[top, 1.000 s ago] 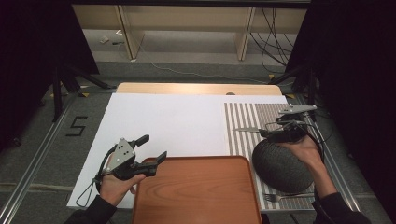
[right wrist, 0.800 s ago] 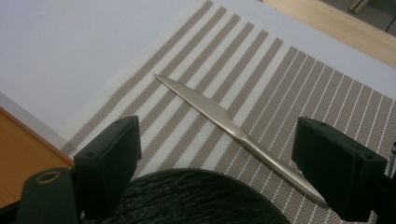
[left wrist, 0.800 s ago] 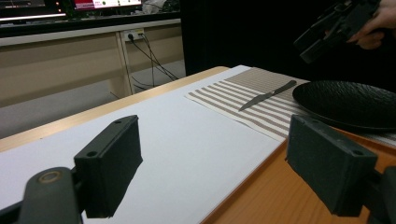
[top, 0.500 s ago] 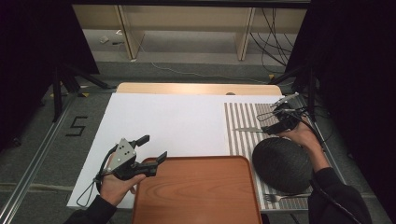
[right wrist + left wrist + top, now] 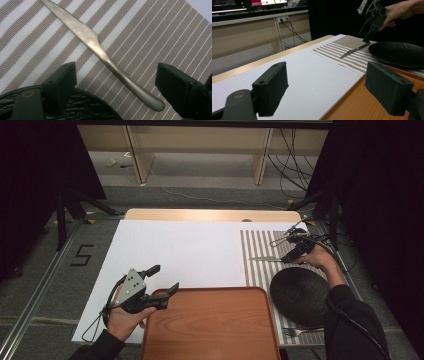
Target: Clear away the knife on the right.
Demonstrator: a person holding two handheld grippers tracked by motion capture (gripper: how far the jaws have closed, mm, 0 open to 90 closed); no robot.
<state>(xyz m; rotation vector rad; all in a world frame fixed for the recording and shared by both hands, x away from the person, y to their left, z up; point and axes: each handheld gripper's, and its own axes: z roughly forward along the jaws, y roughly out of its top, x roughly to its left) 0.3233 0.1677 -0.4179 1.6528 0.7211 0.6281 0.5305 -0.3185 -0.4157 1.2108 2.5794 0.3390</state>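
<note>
So right now my right gripper is hovering over the handle end of the table knife, which lies flat on the striped placemat toward the right middle of the high view, just above the black plate. In the right gripper view the knife runs diagonally, blade tip off toward the upper left of the frame and the rounded handle butt at the lower right, sitting between my two jaws, which are spread wide with nothing touching the metal yet. So I'd call this the approach stage: lined up over the handle, grab not done, and lifting and placing all left to do. In the high view its long axis is close to horizontal, tip pointing left toward the white sheet, handle to the right under my gripper. The left gripper view shows the knife at upper right, angled down-left, with the other gripper poised right at the handle end. My left gripper is parked at lower left in the high view, jaws apart and empty, straddling the corner where the wooden tray meets the white sheet. There's a fork poking out below the plate near the bottom right. My guess is the knife goes onto the tray, but that's just a guess from the layout.
</note>
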